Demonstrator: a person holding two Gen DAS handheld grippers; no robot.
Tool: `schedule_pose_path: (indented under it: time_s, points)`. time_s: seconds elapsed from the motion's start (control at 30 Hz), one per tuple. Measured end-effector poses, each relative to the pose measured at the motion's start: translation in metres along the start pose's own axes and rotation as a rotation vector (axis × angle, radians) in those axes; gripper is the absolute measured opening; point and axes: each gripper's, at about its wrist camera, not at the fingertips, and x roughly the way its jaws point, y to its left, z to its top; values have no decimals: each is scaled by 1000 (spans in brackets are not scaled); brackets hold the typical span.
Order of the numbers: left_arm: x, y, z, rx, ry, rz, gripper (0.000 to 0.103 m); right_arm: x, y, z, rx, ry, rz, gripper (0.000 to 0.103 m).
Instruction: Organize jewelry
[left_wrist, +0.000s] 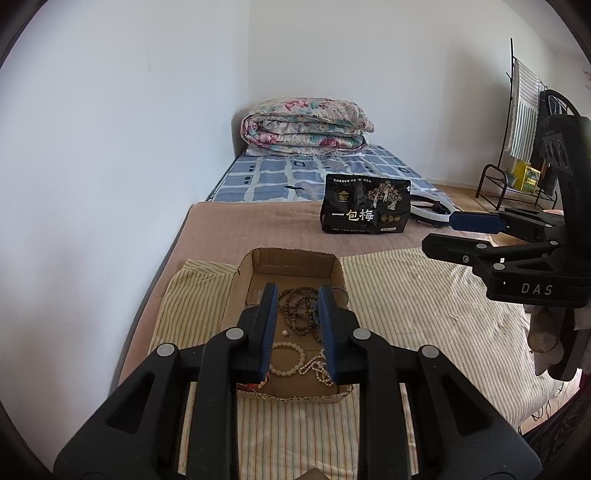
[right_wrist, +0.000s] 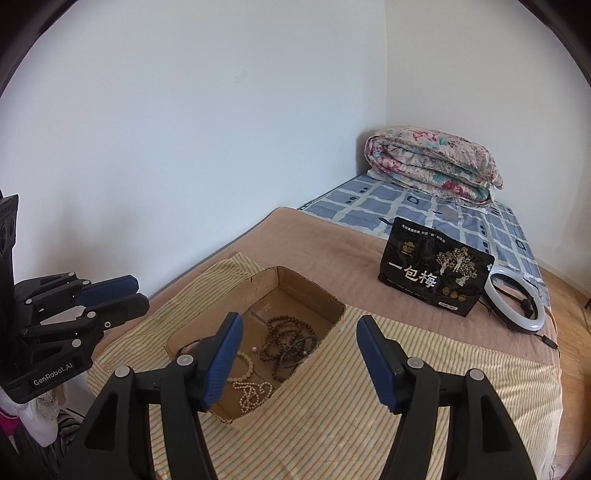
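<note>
Left gripper (left_wrist: 299, 325): black frame, blue pads, hovering over the box; jaws narrowly parted, nothing pinched between them (beads show through the gap, lying below).
Right gripper (right_wrist: 301, 360): same build, above the near edge of the box; jaws standing wide, nothing between them.
Cardboard box (left_wrist: 291, 260): open-topped, torn rim, resting on the striped cloth; all the jewelry lies inside it.
Brown bead strand (right_wrist: 286, 339): dark wooden beads, coiled in several loops at the middle of the box floor.
Cream bracelet (left_wrist: 290, 360): round pale beads, a closed ring, near the front wall of the box.
Pearl strand (right_wrist: 253, 397): small pale beads in a loose tangle, just beside the cream bracelet.
Loose bead (left_wrist: 284, 333): single pale bead, between the brown strand and the bracelet.
Striped cloth (left_wrist: 406, 295): yellow-and-white, spread over the tan blanket (left_wrist: 251, 229).
Black pouch (right_wrist: 436, 277): printed with white characters, upright on the blanket, well apart from the box.
Ring light (right_wrist: 517, 301): white hoop, lying just beside the pouch.
Folded quilt (left_wrist: 306, 125): floral, stacked at the far end on a blue checked sheet (left_wrist: 295, 173).
Rack (left_wrist: 517, 122): dark metal, a striped towel hung on it (far right of the left wrist view).
</note>
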Motion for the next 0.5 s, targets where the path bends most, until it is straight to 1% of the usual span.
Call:
schedule_pose_path:
  time_s: [0.03, 0.07, 0.1, 0.13, 0.17, 0.3, 0.33, 0.43, 0.5]
  points:
    - [-2, -2, -2, 0, 0, 0, 25, -4, -2, -4, 2, -1, -3, 68]
    - [-3, -4, -3, 0, -1, 1, 32, -8, -4, -8, 4, -5, -11, 69]
    - [-5, -6, -4, -1, -5, 2, 50, -12, -5, -13, 4, -9, -20, 73]
    - [-7, -7, -5, -4, -15, 5, 63, -16, -7, -17, 4, -15, -29, 77]
    - [-8, -8, -5, -7, -26, 9, 65, -20, -8, -21, 3, -20, -40, 79]
    - [-13, -15, -6, -1, -47, 20, 66, -31, -14, -35, -3, -32, -70, 85]
    - [-13, -17, -7, -2, -48, 18, 68, -33, -15, -39, 2, -32, -74, 88]
    - [-13, -25, -11, 11, -48, 23, 76, -35, -20, -48, 12, -28, -79, 91]
    - [-13, -29, -13, 22, -48, 27, 77, -36, -22, -52, 11, -28, -87, 93]
